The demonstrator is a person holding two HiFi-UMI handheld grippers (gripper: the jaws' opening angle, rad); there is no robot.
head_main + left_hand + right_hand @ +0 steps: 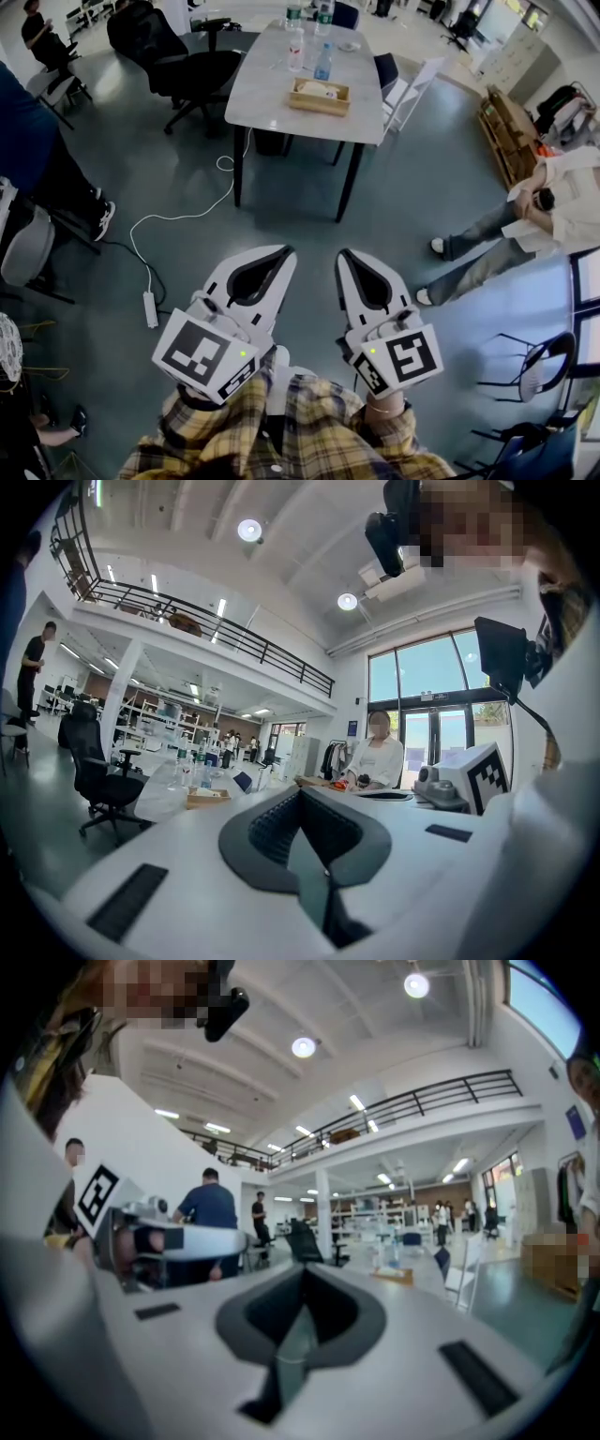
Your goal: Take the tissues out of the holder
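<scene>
The wooden tissue holder (319, 96) with white tissues in it sits on a pale table (272, 103), far ahead of me. It shows small in the left gripper view (208, 797) and in the right gripper view (394, 1275). My left gripper (285, 251) and right gripper (345, 253) hang side by side over the floor, close to my body and well short of the table. Both point toward the table. Each has its jaws shut with nothing between them, as the left gripper (302, 795) and the right gripper (305, 1275) also show in their own views.
Water bottles (324, 61) stand behind the holder. A black office chair (183, 70) is left of the table and a white chair (412, 84) is right of it. A power strip (150, 309) and its white cable lie on the floor. A seated person (525, 220) stretches legs out at right.
</scene>
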